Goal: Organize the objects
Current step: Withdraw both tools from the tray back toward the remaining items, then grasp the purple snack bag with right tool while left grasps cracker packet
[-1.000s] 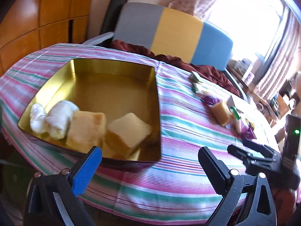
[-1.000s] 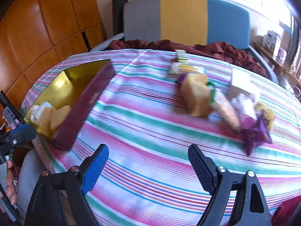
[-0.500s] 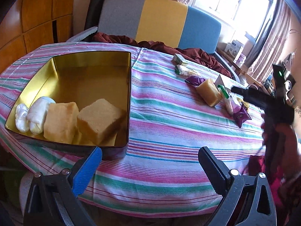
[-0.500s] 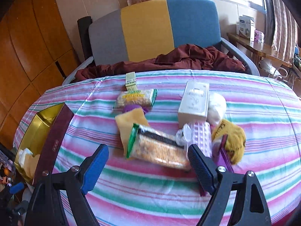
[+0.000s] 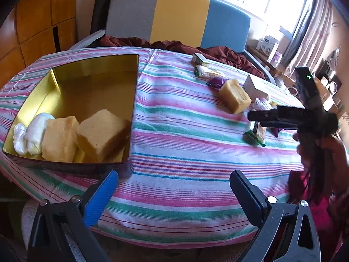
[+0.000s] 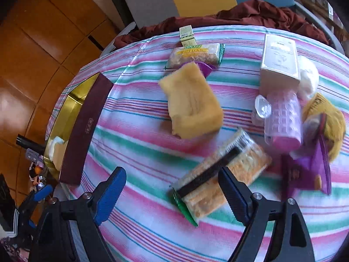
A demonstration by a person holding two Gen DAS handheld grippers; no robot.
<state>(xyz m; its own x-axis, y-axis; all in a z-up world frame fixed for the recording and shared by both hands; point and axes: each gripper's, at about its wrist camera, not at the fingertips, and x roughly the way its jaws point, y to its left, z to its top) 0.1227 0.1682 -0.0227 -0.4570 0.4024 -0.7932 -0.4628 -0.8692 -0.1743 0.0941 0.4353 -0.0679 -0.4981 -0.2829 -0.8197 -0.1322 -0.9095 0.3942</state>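
A person's right gripper (image 6: 172, 193), jaws spread wide and holding nothing, hangs low over a cracker packet (image 6: 220, 174) lying on the striped cloth of the bench (image 6: 141, 146). The packet sits just ahead of the gripper and slightly toward its right finger, its long axis running diagonally from the green end near the gripper up and away to the right, so the jaws would likely need a turn to close across its narrow width. The left gripper (image 5: 174, 194), also parted and empty, waits at the bench's near edge beside the gold tin (image 5: 91, 87), well apart from the packet; the right is plainly the nearer. The tin already holds two yellow sponge blocks (image 5: 102, 133) and white wrapped rolls (image 5: 35, 131). A third sponge block (image 6: 192, 100) lies beyond the packet among the remaining clutter.
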